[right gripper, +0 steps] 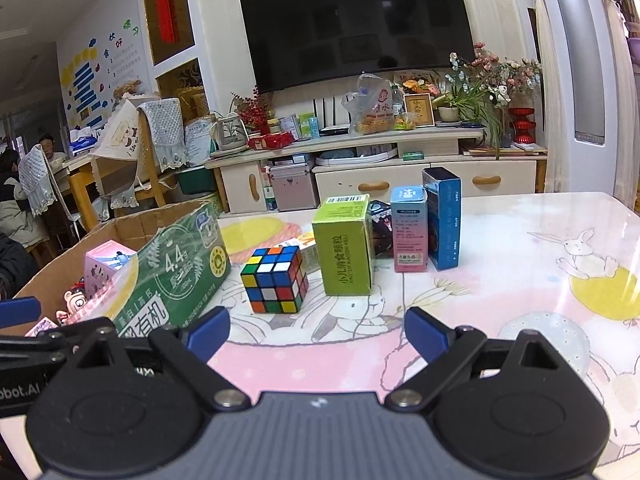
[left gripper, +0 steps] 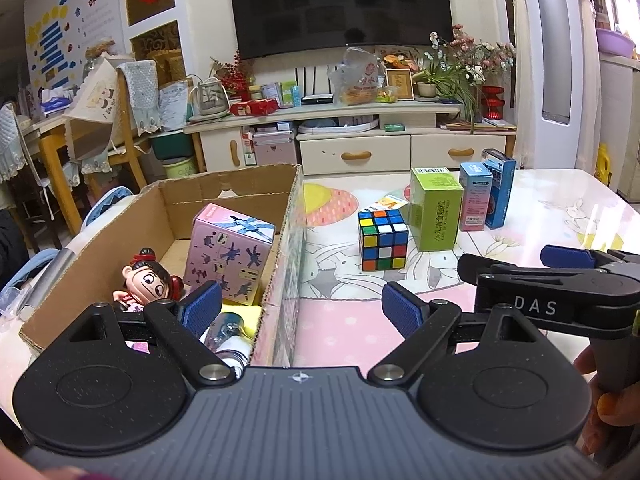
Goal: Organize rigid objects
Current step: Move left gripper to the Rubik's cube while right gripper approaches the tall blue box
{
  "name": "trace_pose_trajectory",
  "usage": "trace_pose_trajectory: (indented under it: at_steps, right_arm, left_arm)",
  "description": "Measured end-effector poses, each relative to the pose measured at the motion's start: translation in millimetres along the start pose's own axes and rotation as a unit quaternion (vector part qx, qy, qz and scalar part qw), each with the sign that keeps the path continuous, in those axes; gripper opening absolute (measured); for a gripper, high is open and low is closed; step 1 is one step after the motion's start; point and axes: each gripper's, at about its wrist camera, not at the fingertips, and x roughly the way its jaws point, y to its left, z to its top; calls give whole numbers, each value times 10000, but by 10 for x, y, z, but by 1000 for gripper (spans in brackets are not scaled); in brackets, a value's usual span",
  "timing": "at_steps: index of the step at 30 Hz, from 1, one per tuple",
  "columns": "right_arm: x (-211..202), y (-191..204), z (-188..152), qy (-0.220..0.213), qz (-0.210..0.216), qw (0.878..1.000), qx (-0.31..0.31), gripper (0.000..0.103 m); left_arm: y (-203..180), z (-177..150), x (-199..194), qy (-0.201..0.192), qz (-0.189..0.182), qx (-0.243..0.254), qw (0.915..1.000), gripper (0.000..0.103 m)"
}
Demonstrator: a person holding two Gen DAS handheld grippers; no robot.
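A colourful puzzle cube (left gripper: 383, 239) (right gripper: 275, 280) stands on the table, with a green box (left gripper: 436, 209) (right gripper: 346, 245), a light-blue and pink box (left gripper: 475, 196) (right gripper: 409, 229) and a dark-blue box (left gripper: 499, 188) (right gripper: 443, 218) behind it. At the left, the cardboard box (left gripper: 288, 216) (right gripper: 176, 264) holds a pink carton (left gripper: 230, 252) (right gripper: 105, 265) and a doll (left gripper: 145, 280). My left gripper (left gripper: 302, 308) is open over the box's right wall, holding nothing. My right gripper (right gripper: 318, 330) is open and holds nothing, a short way in front of the cube.
The table (right gripper: 520, 280) wears a pink rabbit-print cover, bare at the right. Small items lie in the box's near corner (left gripper: 228, 332). A TV cabinet (left gripper: 360, 148) and chairs (left gripper: 104, 136) stand beyond the table. A hand (left gripper: 608, 400) holds the right gripper's handle.
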Motion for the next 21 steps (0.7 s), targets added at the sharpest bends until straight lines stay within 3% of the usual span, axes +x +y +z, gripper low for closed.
trace_pose_trajectory:
  at_steps: [13,16,21]
  right_arm:
    - [12,-119,26,0,-57,10000,23,94]
    - [22,-150,27,-11,-91,10000,27,99]
    - [60,-206,29,27,-151,9999,37,100]
  left_arm:
    - [-105,-30,-4,39,-99,142,9998,103]
    - [-122,-32,1,44,-82,159,9998,103]
    - [-132,-36,-3,9,-73,133,9999,103]
